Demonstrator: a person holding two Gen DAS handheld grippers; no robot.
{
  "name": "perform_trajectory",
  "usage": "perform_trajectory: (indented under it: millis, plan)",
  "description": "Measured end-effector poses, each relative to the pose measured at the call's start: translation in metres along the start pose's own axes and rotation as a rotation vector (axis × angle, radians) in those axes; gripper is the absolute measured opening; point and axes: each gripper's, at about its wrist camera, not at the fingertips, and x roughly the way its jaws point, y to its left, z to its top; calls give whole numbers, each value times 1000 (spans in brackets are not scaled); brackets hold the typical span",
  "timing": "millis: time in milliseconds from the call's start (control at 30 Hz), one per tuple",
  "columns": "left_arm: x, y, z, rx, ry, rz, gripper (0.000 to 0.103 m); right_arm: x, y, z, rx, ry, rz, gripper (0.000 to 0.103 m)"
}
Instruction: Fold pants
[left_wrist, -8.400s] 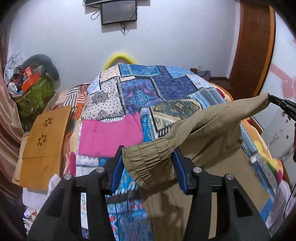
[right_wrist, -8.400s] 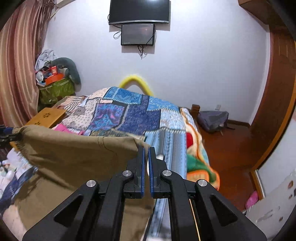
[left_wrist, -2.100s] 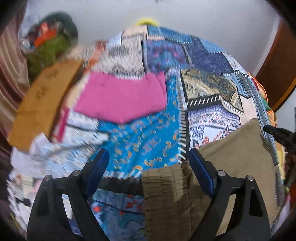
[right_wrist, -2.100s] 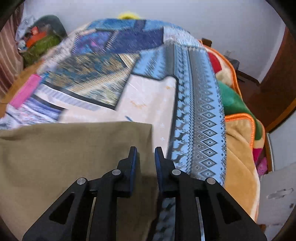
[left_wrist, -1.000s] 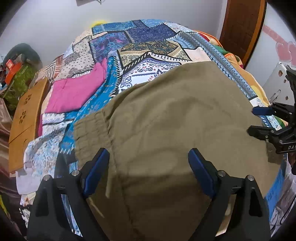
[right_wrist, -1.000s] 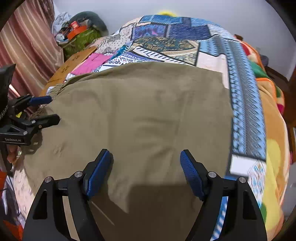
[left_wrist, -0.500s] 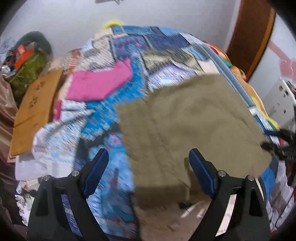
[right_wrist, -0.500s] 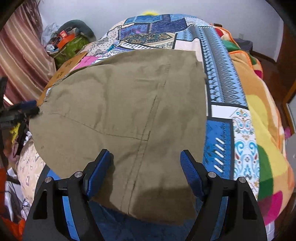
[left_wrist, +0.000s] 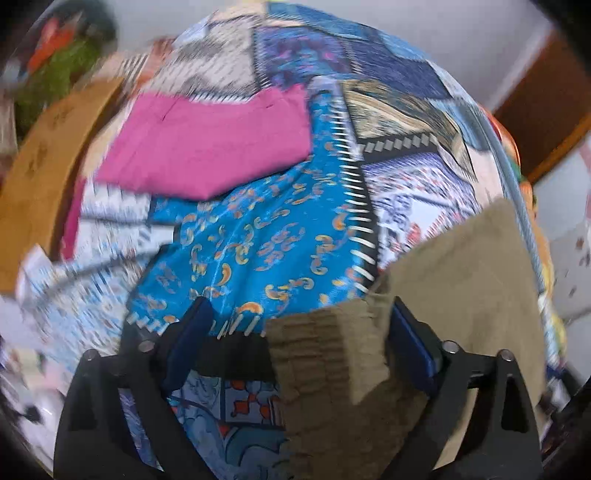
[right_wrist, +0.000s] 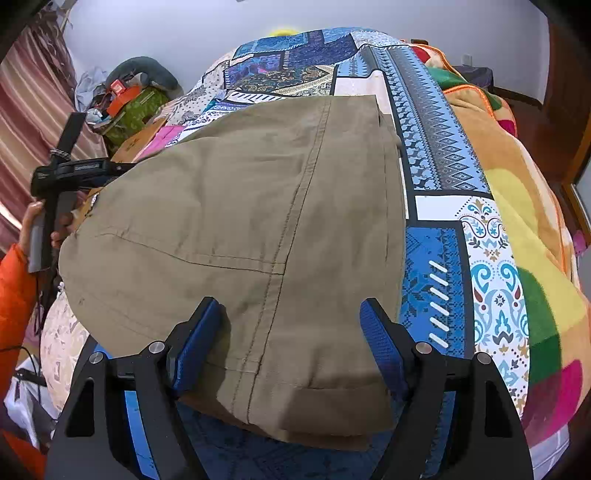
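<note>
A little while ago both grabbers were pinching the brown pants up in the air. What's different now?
Both have let go. The pants now lie folded flat on the patchwork bedspread. The right gripper is open above the hem end. The left gripper is open around the gathered waistband, not yet closed on it. The pink cloth and wooden board stayed put.

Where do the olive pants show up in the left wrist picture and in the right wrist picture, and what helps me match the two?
Left wrist: the olive pants fill the lower right, their gathered waistband between the open left gripper jaws.
Right wrist: the pants cover the centre, hem end between the open right gripper jaws.
Shared landmark: the pink cloth on the patchwork bedspread.
</note>
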Motion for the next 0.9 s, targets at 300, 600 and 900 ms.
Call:
perform_trajectory:
  millis: [300,600,900]
  plan:
    - [-33,19,-18,-80,-13,-26,94,-7,-1,-8,6,-9,-32,75]
    - [-91,23,-36,-52,-110,97,94,-19,3,-13,-11,-10,-77,75]
    - [-137,-28,-87,14,-170,-29,94,-33,38,3,-102,-86,-43,75]
